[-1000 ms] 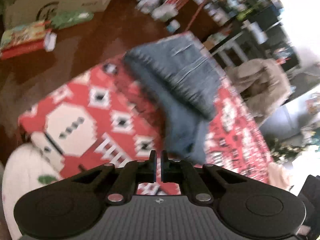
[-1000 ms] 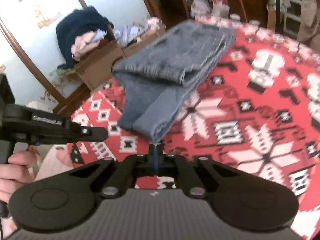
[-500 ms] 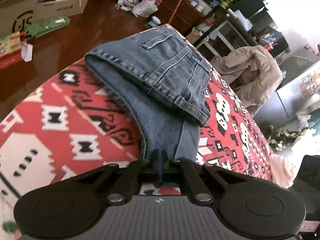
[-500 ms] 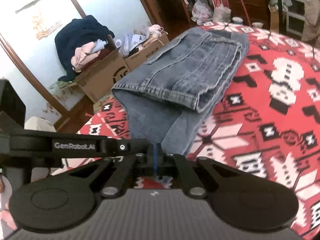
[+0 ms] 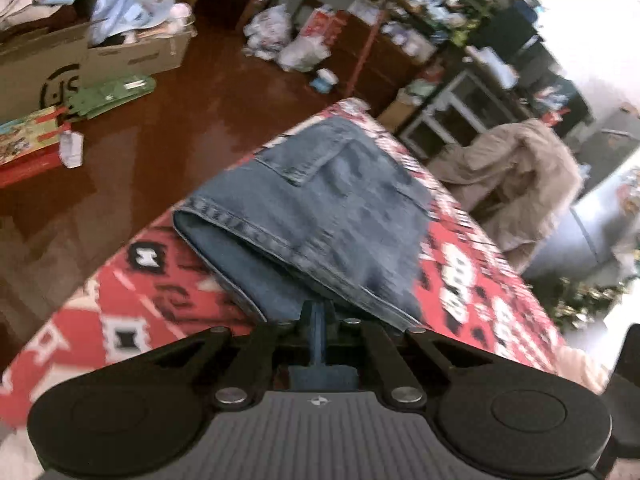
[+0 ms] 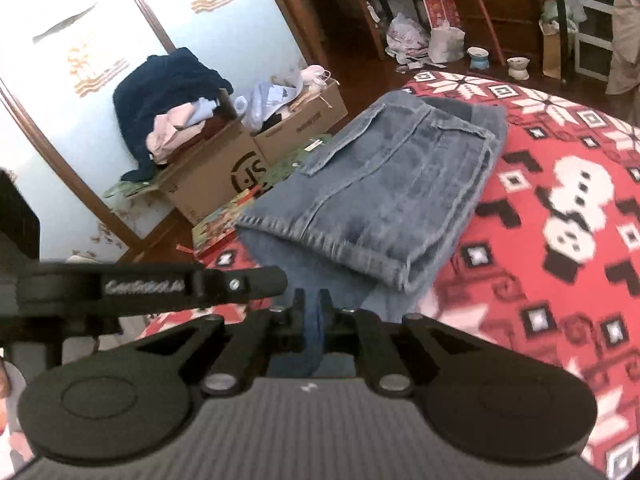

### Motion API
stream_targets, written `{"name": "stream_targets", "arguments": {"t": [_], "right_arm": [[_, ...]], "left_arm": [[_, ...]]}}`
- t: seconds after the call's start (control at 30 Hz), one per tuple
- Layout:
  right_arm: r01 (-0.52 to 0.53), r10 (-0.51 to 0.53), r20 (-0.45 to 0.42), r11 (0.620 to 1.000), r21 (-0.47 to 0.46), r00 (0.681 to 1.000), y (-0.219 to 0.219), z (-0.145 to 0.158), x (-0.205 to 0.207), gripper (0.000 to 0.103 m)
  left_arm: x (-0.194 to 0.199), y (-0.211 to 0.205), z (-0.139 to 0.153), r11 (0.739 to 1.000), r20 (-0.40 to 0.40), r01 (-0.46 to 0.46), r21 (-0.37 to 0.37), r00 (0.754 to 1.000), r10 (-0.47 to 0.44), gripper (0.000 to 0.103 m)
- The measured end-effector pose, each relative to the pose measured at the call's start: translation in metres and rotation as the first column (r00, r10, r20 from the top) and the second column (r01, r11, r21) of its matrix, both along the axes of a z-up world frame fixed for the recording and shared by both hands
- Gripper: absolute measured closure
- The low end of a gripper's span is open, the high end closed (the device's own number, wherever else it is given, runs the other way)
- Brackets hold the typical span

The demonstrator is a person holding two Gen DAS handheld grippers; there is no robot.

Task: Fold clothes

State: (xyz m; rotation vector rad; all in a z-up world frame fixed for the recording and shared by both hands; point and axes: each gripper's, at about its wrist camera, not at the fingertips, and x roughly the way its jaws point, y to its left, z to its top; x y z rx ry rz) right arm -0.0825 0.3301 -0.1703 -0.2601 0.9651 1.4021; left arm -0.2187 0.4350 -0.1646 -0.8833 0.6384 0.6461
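The blue jeans (image 6: pixel 384 200) lie folded over on themselves on the red patterned blanket (image 6: pixel 580 216), their far end reaching its far edge and the waistband layer resting on a lower layer that runs toward both tools. The denim looks thick and faded, its seams and pocket flap plain. The left gripper (image 5: pixel 318 316) and right gripper (image 6: pixel 310 304) are each closed tight on that lower layer's near edge, side by side. If one pulls harder or lets go sooner, the fold would likely skew or the stack slide toward the blanket's left edge; motion blur makes the layers hard to count.
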Motion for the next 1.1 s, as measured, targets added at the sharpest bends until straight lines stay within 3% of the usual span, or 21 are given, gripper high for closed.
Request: {"name": "stream_targets", "arguments": {"t": [0.1, 0.17, 0.37, 0.67, 0.87, 1.1], "right_arm": [[0.023, -0.022, 0.034, 0.998, -0.053, 0.999, 0.019, -0.015, 0.000, 0.096], [0.037, -0.035, 0.026, 0.995, -0.088, 0.999, 0.024, -0.028, 0.001, 0.096], [0.035, -0.035, 0.007, 0.998, -0.057, 0.999, -0.001, -0.032, -0.006, 0.096], [0.052, -0.052, -0.006, 0.998, 0.033, 0.999, -0.039, 0.013, 0.024, 0.095], [0.092, -0.094, 0.046, 0.995, 0.035, 0.995, 0.015, 0.047, 0.095, 0.096], [0.146, -0.147, -0.007, 0.986, -0.078, 0.989, 0.132, 0.029, 0.165, 0.098]], "left_arm": [[0.005, 0.010, -0.015, 0.999, -0.059, -0.026, -0.030, 0.998, 0.024, 0.101], [0.002, 0.006, -0.016, 1.000, -0.053, -0.023, -0.019, 0.998, 0.022, 0.101], [0.004, -0.014, -0.008, 0.999, -0.107, 0.018, 0.043, 0.994, -0.013, 0.101], [-0.007, -0.012, 0.031, 0.997, 0.058, 0.036, 0.069, 0.998, -0.040, 0.100], [0.032, 0.034, 0.033, 0.999, 0.056, 0.009, 0.040, 0.998, -0.011, 0.100], [0.070, 0.078, 0.013, 1.000, -0.029, 0.001, 0.007, 1.000, 0.000, 0.100]]}}
